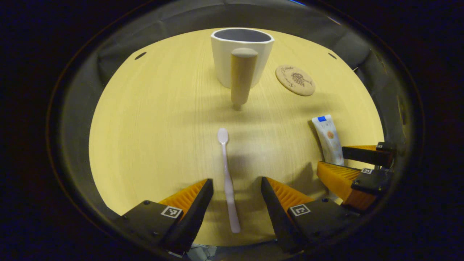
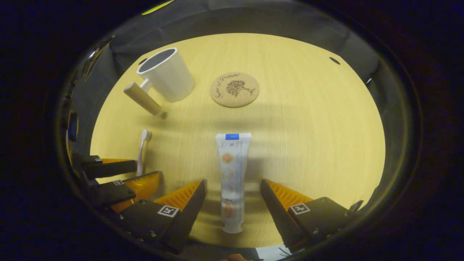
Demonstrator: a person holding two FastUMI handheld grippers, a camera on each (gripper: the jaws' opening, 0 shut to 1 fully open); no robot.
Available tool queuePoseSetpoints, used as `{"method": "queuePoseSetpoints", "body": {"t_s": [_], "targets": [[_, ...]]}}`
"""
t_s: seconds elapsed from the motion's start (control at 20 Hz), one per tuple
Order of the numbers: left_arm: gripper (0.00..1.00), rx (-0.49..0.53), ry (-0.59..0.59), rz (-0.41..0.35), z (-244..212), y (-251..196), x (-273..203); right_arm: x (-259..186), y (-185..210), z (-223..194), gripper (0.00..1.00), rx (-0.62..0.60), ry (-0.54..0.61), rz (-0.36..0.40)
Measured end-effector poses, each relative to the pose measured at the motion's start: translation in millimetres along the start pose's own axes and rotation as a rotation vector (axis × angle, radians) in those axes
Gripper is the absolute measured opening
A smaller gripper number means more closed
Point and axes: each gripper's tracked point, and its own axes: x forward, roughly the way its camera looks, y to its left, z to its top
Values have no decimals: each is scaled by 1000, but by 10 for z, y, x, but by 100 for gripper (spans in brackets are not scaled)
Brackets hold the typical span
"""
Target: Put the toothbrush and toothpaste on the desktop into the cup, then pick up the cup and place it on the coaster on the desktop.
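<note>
A pale pink toothbrush (image 1: 227,174) lies on the wooden desktop (image 1: 152,119), its handle between the spread fingers of my open left gripper (image 1: 237,185). The white toothpaste tube (image 2: 231,174) lies lengthwise between the fingers of my open right gripper (image 2: 232,186), neither finger touching it. Farther back stands a white cup (image 1: 242,54) with a wooden handle (image 1: 242,77), empty as far as I see. A round cork coaster (image 1: 295,80) lies to its right. In the left gripper view the right gripper (image 1: 346,163) straddles the tube (image 1: 328,137). The right gripper view shows the cup (image 2: 166,74), coaster (image 2: 235,89) and toothbrush (image 2: 143,148).
The round desktop (image 2: 308,127) is ringed by the dark cloth wall. Small dark holes (image 1: 140,55) mark its far corners. The left gripper (image 2: 119,174) sits at the left edge of the right gripper view beside the toothbrush.
</note>
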Motion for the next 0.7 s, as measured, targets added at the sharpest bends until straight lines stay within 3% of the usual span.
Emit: {"method": "queuePoseSetpoints", "body": {"t_s": [0.05, 0.15, 0.3, 0.4, 0.5, 0.55, 0.6, 0.65, 0.7], "targets": [[92, 11, 5, 10, 3, 11, 10, 20, -17, -4, 95, -1, 9, -10], [71, 20, 11, 22, 11, 11, 23, 27, -29, 27, 94, -2, 4, -15], [64, 13, 6, 22, 15, 1, 19, 27, -103, 38, 88, 4, 8, -35], [64, 16, 4, 21, 17, 10, 25, 39, -132, 41, 76, 11, 11, -37], [37, -26, -1, 19, 11, 5, 22, 39, -171, 35, 67, 17, 11, -49], [24, -16, -6, 15, 18, 8, 29, 47, -204, 25, 56, 14, 14, -59], [22, -12, -15, 13, 16, 6, 23, 44, -203, 27, 49, -5, 11, -54], [26, -9, -24, 12, 14, -4, 25, 43, -212, 55, 49, 22, -6, -74], [27, 7, -34, 20, 12, 28, 3, -15, -193, 15, 31, 17, 0, -66]]}}
